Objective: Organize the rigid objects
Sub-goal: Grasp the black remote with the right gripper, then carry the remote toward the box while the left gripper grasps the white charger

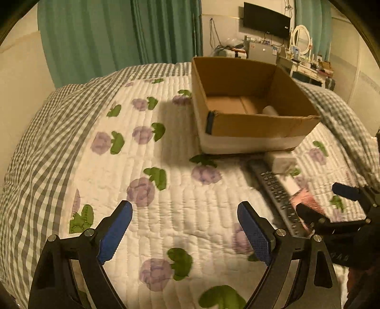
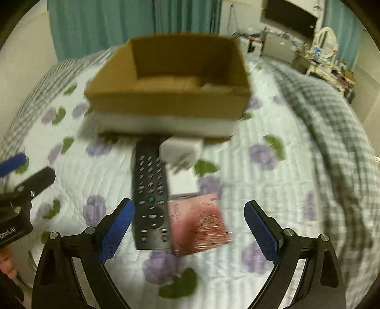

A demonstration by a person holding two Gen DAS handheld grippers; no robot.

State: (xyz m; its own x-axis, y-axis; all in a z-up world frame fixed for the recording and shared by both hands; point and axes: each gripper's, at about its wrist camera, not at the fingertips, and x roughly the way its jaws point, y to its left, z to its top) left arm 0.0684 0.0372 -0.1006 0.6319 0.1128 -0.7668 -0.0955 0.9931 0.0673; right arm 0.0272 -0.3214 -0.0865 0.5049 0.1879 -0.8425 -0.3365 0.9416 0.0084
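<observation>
An open cardboard box stands on the bed with a white object inside. In front of it lie a black remote, a white block, a white flat item and a pink packet. My right gripper is open, its jaws either side of the remote's near end and the pink packet. My left gripper is open and empty over bare quilt, left of the objects. The right gripper shows in the left wrist view.
The bed has a white floral quilt and a grey checked blanket on the right. Green curtains hang behind. A TV and a cluttered desk stand at the back right.
</observation>
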